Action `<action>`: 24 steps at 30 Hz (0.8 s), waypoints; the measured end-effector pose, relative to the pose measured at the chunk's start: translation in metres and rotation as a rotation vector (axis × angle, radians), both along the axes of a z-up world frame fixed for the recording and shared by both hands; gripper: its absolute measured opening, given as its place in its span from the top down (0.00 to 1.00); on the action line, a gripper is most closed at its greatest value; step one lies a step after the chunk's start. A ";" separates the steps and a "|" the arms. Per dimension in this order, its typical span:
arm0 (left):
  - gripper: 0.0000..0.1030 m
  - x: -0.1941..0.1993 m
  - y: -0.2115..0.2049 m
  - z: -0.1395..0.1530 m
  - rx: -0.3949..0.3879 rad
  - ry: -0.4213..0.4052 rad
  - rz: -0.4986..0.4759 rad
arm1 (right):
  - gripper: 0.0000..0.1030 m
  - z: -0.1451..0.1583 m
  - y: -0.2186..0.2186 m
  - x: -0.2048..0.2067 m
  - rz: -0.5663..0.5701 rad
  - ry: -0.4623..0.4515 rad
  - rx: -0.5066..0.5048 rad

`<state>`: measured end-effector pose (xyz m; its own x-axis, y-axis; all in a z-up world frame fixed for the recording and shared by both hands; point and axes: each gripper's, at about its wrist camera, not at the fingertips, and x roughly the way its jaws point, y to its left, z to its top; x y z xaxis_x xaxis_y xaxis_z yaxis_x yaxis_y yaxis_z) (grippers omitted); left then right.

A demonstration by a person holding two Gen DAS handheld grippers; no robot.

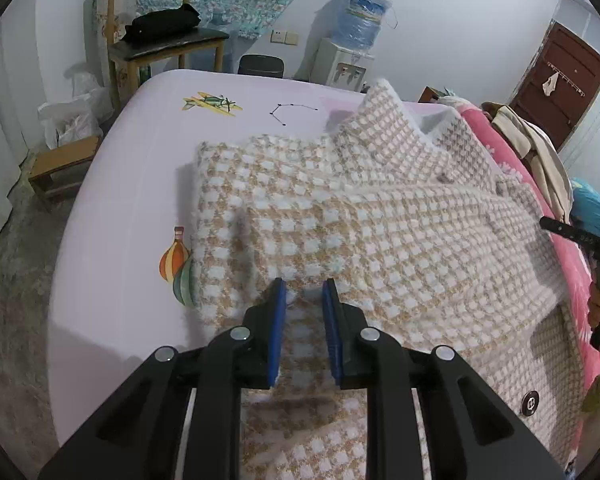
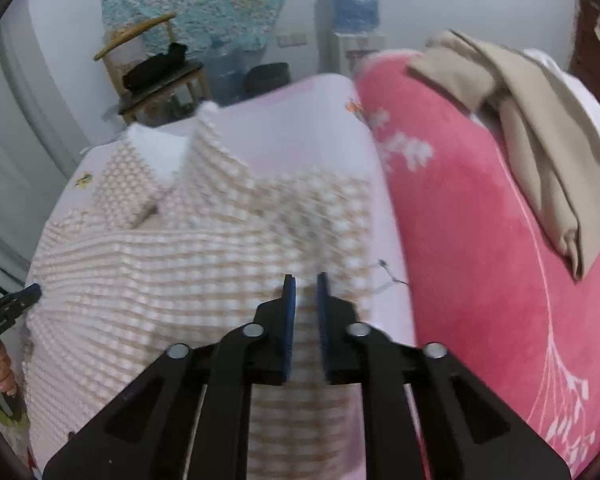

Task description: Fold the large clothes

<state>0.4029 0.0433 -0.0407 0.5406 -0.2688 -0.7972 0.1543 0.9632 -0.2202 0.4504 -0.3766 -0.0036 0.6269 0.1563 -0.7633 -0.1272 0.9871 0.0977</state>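
A large beige and white checked fuzzy coat (image 1: 380, 216) lies spread on the pale pink bed sheet (image 1: 132, 184), collar at the far end, one side folded over. It also shows in the right wrist view (image 2: 204, 240). My left gripper (image 1: 305, 286) hovers over the coat's near left part, jaws a little apart, with coat fabric seen between the blue pads (image 1: 278, 320). My right gripper (image 2: 305, 280) is over the coat's near right edge, jaws narrowly apart; whether either grips fabric is unclear.
A pink floral blanket (image 2: 480, 240) with a beige garment (image 2: 540, 152) on it lies to the right. A wooden chair (image 1: 160, 40), a water dispenser (image 1: 352, 40) and a small stool (image 1: 60, 168) stand beyond the bed. A brown door (image 1: 560, 80) is at far right.
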 end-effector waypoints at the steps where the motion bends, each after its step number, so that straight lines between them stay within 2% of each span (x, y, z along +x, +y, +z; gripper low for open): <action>1: 0.82 -0.001 -0.002 0.000 0.016 -0.011 -0.006 | 0.83 0.002 0.011 -0.002 0.035 -0.006 -0.006; 3: 0.82 -0.004 -0.004 -0.001 0.035 -0.023 -0.014 | 0.73 0.003 0.038 -0.012 0.121 -0.020 -0.023; 6: 0.82 -0.005 -0.003 0.000 0.036 -0.020 -0.013 | 0.72 -0.010 0.067 -0.023 0.210 -0.011 -0.068; 8: 0.82 -0.004 -0.001 -0.001 0.028 -0.014 -0.012 | 0.72 -0.033 0.074 -0.019 0.200 0.047 -0.138; 9: 0.82 -0.004 0.000 0.000 0.029 -0.012 -0.018 | 0.72 -0.038 0.070 -0.017 0.191 0.047 -0.111; 11: 0.82 -0.007 -0.001 0.004 0.057 -0.014 -0.020 | 0.73 -0.033 0.064 -0.018 0.158 0.071 -0.076; 13: 0.81 -0.012 -0.006 0.013 0.090 -0.035 -0.029 | 0.71 -0.020 0.068 -0.025 0.117 0.066 -0.103; 14: 0.80 -0.016 -0.008 0.017 0.090 -0.048 -0.045 | 0.71 -0.012 0.075 -0.034 0.132 0.042 -0.106; 17: 0.70 -0.029 -0.019 0.024 0.084 -0.077 -0.105 | 0.61 -0.005 0.093 -0.064 0.209 0.002 -0.081; 18: 0.61 -0.033 -0.025 0.020 0.107 -0.070 -0.116 | 0.59 -0.009 0.097 -0.067 0.217 0.006 -0.093; 19: 0.58 -0.035 -0.030 0.014 0.128 -0.055 -0.121 | 0.58 -0.022 0.103 -0.069 0.223 0.030 -0.129; 21: 0.58 -0.038 -0.039 0.000 0.189 -0.047 -0.129 | 0.58 -0.045 0.103 -0.062 0.207 0.072 -0.142; 22: 0.58 -0.041 -0.042 0.001 0.218 -0.065 -0.131 | 0.58 -0.043 0.103 -0.063 0.196 0.065 -0.125; 24: 0.58 -0.042 -0.044 0.008 0.235 -0.049 -0.110 | 0.56 -0.031 0.101 -0.066 0.157 0.080 -0.109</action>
<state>0.3608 -0.0003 -0.0322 0.5579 -0.1386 -0.8183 0.2654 0.9640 0.0176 0.3844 -0.2759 -0.0342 0.5384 0.1607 -0.8272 -0.2760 0.9611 0.0071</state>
